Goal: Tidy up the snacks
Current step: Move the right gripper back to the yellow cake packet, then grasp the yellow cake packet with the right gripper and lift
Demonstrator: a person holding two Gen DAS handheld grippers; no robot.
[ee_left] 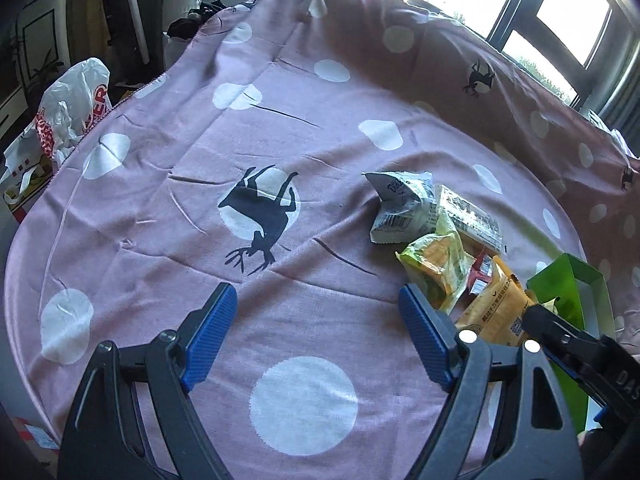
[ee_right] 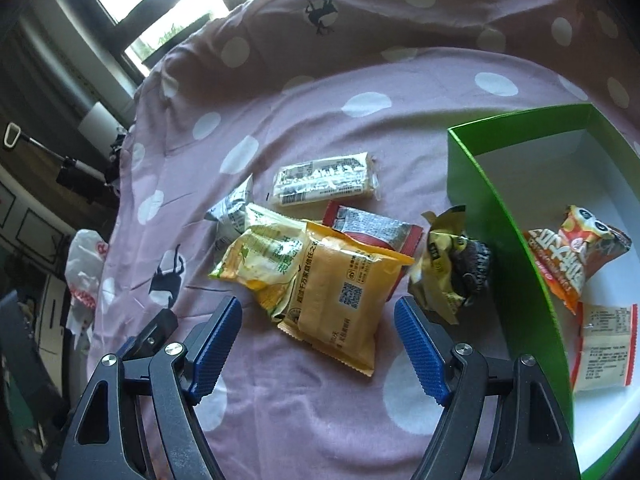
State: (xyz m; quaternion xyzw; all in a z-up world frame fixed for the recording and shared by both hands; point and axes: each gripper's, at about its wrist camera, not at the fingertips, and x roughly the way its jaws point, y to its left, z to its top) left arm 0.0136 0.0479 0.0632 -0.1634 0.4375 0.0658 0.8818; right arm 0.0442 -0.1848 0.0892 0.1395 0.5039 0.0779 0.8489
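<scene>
While both grippers hang over the pink spotted cloth [ee_right: 280, 420], neither holds anything. Left gripper [ee_left: 318, 332]: fingers [ee_left: 210, 332] wide, only bare cloth between them, beside a deer print [ee_left: 260, 216]. Right gripper [ee_right: 318, 344]: fingers [ee_right: 420, 348] wide, set just short of the near end of an orange packet [ee_right: 340, 292], not touching it.

Snacks lie in a loose heap on the cloth, left of the green box [ee_right: 492, 216]. Orange packet on top, overlapping a yellow-green packet [ee_right: 260, 264] to its left and a red packet [ee_right: 372, 224] behind it. White barcoded bar [ee_right: 324, 182] lies apart at the far side of the heap. Grey-white packet [ee_right: 232, 212] at the far left, partly under the yellow-green one. Dark crumpled packet [ee_right: 452, 264] leans against the box's left wall.

Inside the box, on its white floor: an orange-red packet [ee_right: 576, 252] and a white packet with red ends [ee_right: 604, 344], near the left wall, close together.

From the left wrist view, the right gripper's black arm crosses the lower right corner. White plastic bag [ee_left: 68, 108] sits beyond the cloth's left edge. Windows behind.
</scene>
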